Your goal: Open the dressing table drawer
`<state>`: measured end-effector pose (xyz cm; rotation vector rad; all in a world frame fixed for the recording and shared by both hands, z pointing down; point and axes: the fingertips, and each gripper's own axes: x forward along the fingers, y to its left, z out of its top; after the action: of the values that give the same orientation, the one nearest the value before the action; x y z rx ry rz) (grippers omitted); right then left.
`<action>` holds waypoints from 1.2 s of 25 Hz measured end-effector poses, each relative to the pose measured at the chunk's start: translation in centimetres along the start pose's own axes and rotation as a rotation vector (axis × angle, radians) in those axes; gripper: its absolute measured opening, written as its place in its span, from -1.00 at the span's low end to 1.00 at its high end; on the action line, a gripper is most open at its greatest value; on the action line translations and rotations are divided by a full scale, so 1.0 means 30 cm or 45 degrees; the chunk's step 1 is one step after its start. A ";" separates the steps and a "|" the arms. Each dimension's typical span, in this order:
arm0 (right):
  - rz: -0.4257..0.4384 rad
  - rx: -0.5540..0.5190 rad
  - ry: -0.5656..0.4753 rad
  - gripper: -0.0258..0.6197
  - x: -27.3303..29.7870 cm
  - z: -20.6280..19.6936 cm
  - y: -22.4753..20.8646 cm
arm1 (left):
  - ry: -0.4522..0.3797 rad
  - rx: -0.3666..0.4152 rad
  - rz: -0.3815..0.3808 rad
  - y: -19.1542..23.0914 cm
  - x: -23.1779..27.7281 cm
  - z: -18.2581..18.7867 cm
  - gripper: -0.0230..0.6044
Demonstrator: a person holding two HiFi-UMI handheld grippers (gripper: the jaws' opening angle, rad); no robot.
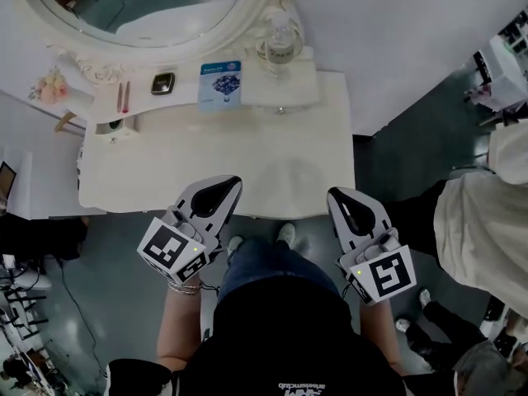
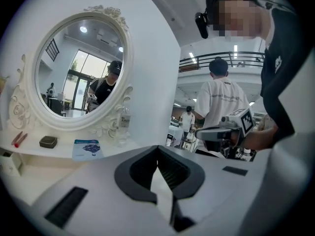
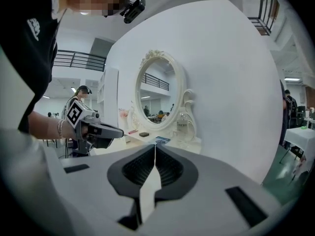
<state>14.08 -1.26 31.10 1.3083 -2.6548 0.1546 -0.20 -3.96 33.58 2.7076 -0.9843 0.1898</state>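
Note:
The white dressing table [image 1: 297,167] stands in front of me, seen from above in the head view. Its drawer front lies under the near edge [image 1: 264,214] and is hidden in every view. My left gripper [image 1: 229,181] is over that near edge, left of centre, jaws shut with nothing between them. My right gripper [image 1: 335,193] hovers at the table's front right corner, also shut and empty. In the left gripper view the shut jaws of the left gripper [image 2: 157,149] point along the tabletop, with the right gripper [image 2: 216,132] beside them. The right gripper [image 3: 155,146] faces the mirror [image 3: 158,90].
On the table's back shelf lie a blue card [image 1: 220,81], a small dark box [image 1: 162,82], a clear bottle [image 1: 280,44] and red sticks [image 1: 124,97] below the oval mirror [image 1: 148,7]. A person in a white shirt [image 1: 483,221] stands close at the right.

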 end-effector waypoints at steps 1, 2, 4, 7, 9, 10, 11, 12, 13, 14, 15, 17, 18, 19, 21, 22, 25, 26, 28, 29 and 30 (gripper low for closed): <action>-0.002 -0.006 0.027 -0.86 -0.006 -0.015 -0.005 | 0.001 -0.004 0.009 -0.003 -0.002 -0.005 -0.87; -0.001 -0.013 0.044 -0.86 -0.012 -0.025 -0.009 | 0.004 -0.007 0.016 -0.007 -0.004 -0.009 -0.87; 0.009 -0.017 0.051 -0.86 -0.017 -0.033 -0.014 | 0.009 -0.007 0.027 -0.015 -0.004 -0.016 -0.87; 0.020 -0.011 0.061 -0.86 -0.013 -0.046 -0.018 | -0.002 -0.009 0.042 -0.015 -0.001 -0.018 -0.87; 0.023 -0.008 0.076 -0.86 -0.007 -0.058 -0.016 | -0.007 -0.027 0.052 -0.008 -0.001 -0.027 -0.87; 0.024 -0.007 0.083 -0.86 -0.002 -0.062 -0.015 | -0.010 -0.037 0.058 -0.003 -0.001 -0.032 -0.87; 0.023 -0.007 0.088 -0.86 0.005 -0.065 -0.014 | -0.013 -0.044 0.064 0.003 -0.001 -0.038 -0.87; 0.022 -0.007 0.090 -0.86 0.012 -0.066 -0.014 | -0.015 -0.047 0.071 0.009 0.001 -0.043 -0.87; 0.019 -0.006 0.089 -0.86 0.019 -0.066 -0.015 | -0.016 -0.047 0.077 0.016 0.005 -0.049 -0.87; 0.017 -0.005 0.088 -0.86 0.026 -0.065 -0.015 | -0.015 -0.045 0.080 0.022 0.012 -0.054 -0.87; 0.015 -0.005 0.087 -0.86 0.031 -0.063 -0.017 | -0.010 -0.044 0.079 0.027 0.021 -0.061 -0.87; 0.012 -0.002 0.082 -0.86 0.043 -0.059 -0.021 | 0.000 -0.050 0.072 0.037 0.043 -0.070 -0.87; 0.010 0.002 0.077 -0.86 0.050 -0.055 -0.025 | 0.000 -0.059 0.066 0.043 0.056 -0.070 -0.87; 0.004 0.007 0.073 -0.86 0.058 -0.051 -0.032 | -0.003 -0.069 0.055 0.047 0.070 -0.066 -0.87; -0.014 0.018 0.068 -0.86 0.076 -0.043 -0.049 | -0.007 -0.078 0.025 0.054 0.100 -0.054 -0.87; -0.021 0.024 0.071 -0.86 0.085 -0.039 -0.058 | -0.005 -0.080 0.011 0.057 0.116 -0.050 -0.87; -0.051 0.027 0.099 -0.86 0.111 -0.039 -0.091 | 0.013 -0.087 -0.035 0.065 0.171 -0.049 -0.87; -0.062 0.026 0.107 -0.86 0.120 -0.041 -0.103 | 0.020 -0.088 -0.055 0.065 0.191 -0.049 -0.87; -0.076 0.025 0.112 -0.86 0.140 -0.039 -0.122 | 0.031 -0.090 -0.090 0.063 0.227 -0.048 -0.87; -0.080 0.026 0.113 -0.86 0.148 -0.038 -0.129 | 0.036 -0.092 -0.102 0.063 0.242 -0.049 -0.87; -0.086 0.028 0.117 -0.86 0.155 -0.039 -0.136 | 0.041 -0.094 -0.112 0.064 0.255 -0.050 -0.87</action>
<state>14.68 -7.13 33.26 1.3611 -2.5361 0.2297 4.34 -9.64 36.98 2.6652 -0.8439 0.1765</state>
